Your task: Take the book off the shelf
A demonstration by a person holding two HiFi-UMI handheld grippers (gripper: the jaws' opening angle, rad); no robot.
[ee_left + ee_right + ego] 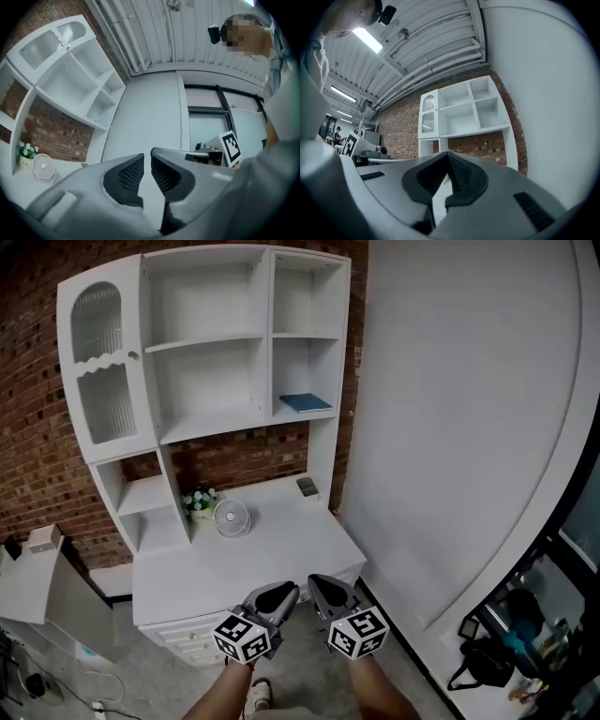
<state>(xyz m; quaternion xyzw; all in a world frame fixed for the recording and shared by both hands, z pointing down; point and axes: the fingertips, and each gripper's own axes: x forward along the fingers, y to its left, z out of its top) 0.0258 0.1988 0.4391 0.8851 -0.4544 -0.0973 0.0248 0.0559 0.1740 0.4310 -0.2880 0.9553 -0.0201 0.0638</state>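
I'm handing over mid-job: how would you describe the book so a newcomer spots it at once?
Find the white shelf unit against the brick wall, above the white desk. In its narrow right-hand column, look at the lower compartment: the book lies flat there. It is thin and blue, the only coloured thing in that column.

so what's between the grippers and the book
Head view: mostly bare desk, then a small dark object at its back edge, below the book. The fan sits left of that line.

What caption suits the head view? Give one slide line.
Left gripper and right gripper, shut, face a white hutch; blue book lies on its right shelf.
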